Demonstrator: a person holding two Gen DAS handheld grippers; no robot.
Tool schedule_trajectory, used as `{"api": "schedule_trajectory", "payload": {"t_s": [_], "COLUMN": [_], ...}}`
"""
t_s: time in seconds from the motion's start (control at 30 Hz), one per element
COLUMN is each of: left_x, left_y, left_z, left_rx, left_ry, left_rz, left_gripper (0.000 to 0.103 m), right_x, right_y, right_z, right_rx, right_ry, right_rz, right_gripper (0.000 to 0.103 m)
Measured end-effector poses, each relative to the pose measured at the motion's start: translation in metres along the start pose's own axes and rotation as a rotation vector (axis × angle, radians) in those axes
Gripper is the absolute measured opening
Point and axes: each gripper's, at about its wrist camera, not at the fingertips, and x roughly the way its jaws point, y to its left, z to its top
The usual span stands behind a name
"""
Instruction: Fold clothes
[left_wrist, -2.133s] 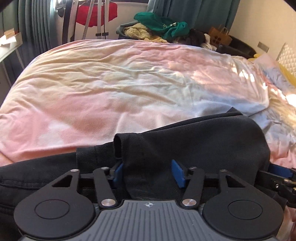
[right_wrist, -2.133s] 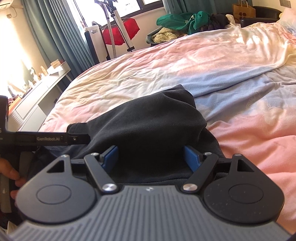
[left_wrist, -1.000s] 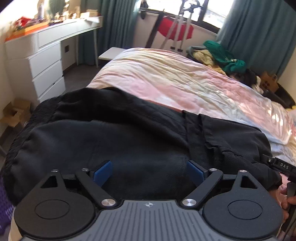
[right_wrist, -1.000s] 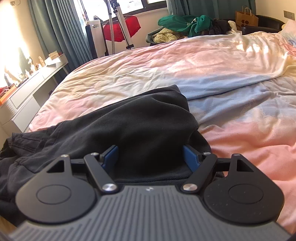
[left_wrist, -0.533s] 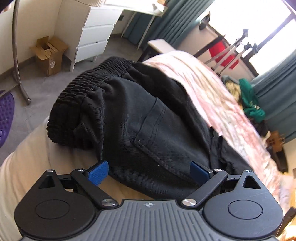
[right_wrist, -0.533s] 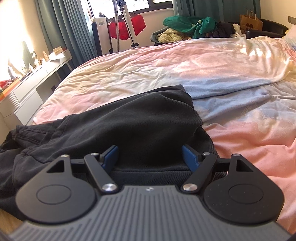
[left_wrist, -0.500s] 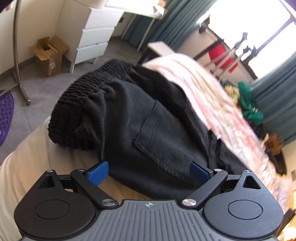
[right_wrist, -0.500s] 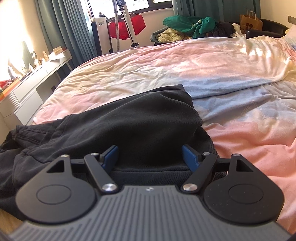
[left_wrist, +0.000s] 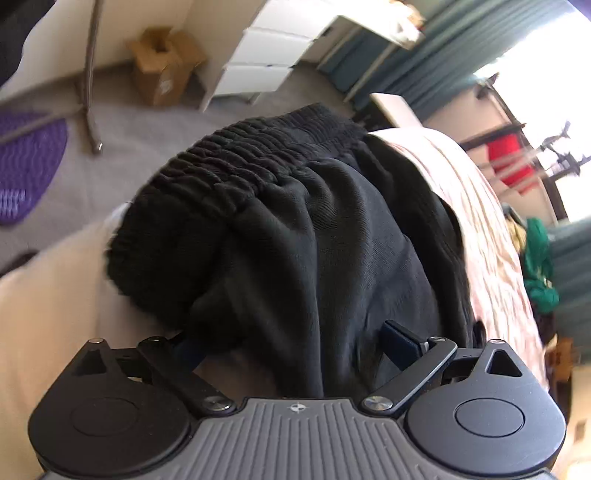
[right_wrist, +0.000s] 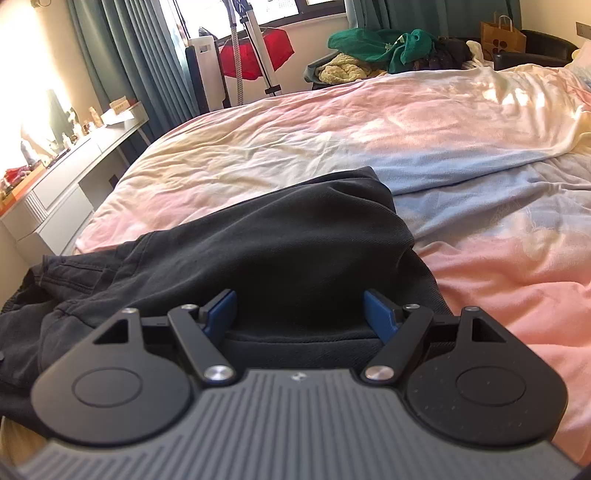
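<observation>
Now black trousers (right_wrist: 280, 251) lie between both tongs' (right_wrist: 301, 314) spread fingers

Black trousers (right_wrist: 280, 240) crowd near edge, bedspread (right_wrist: 424, 125) beyond seemingly open

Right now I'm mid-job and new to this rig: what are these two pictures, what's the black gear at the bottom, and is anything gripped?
There is no robot arm. A person holds one two-finger gripper in each hand, and each has a camera that looks out along its fingers. The black and grey gear at the bottom of each picture is the gripper itself.

One picture is from the left gripper. It looks at the ribbed waistband of black trousers at the edge of the bed. Its jaws are open, with cloth bunched between them.

The other is from the right gripper. It looks across the bed at the other end of the trousers. Its jaws are also open around the cloth, so nothing is clamped.
</observation>
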Motion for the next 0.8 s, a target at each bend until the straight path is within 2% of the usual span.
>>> {"api": "schedule_trajectory", "payload": {"t_s": [0.1,0.2,0.23,0.3,0.33,0.37,0.43,0.57,0.7,0.8], "left_x": [0.002,0.004,0.005,0.001,-0.002,-0.005,-0.012,-0.036,-0.067,-0.086], "left_y": [-0.005,-0.006,-0.007,-0.011,-0.013,-0.019,-0.034,-0.089,-0.164,-0.219], "left_z": [0.003,0.003,0.003,0.002,0.002,0.000,-0.004,-0.033,-0.078,-0.121], "left_rx": [-0.009,-0.041,-0.052,-0.040,-0.025,0.005,0.094,0.326,0.563,0.666], "left_ry": [-0.074,-0.125,-0.141,-0.168,-0.186,-0.208,-0.275,-0.487,-0.710,-0.824], "left_rz": [0.022,0.038,0.044,0.048,0.049,0.059,0.081,0.118,0.106,0.033], "left_gripper": [0.093,0.079,0.071,0.061,0.053,0.044,0.034,0.023,0.022,0.022], "right_x": [0.001,-0.002,-0.003,-0.001,0.000,0.006,0.015,0.014,0.003,-0.022], "right_y": [0.001,0.004,0.005,0.009,0.011,0.013,0.017,0.017,0.005,-0.018], "right_z": [0.000,-0.001,-0.001,-0.004,-0.006,-0.008,-0.015,-0.019,-0.014,-0.003], "right_rx": [-0.004,-0.020,-0.026,-0.066,-0.087,-0.112,-0.177,-0.183,-0.088,0.079], "right_ry": [-0.002,-0.024,-0.032,-0.028,-0.025,0.003,0.043,0.035,0.013,-0.061], "right_rz": [-0.003,-0.011,-0.014,-0.025,-0.030,-0.026,-0.035,-0.037,0.012,0.101], "right_gripper": [0.077,0.077,0.077,0.077,0.077,0.078,0.078,0.079,0.078,0.076]}}
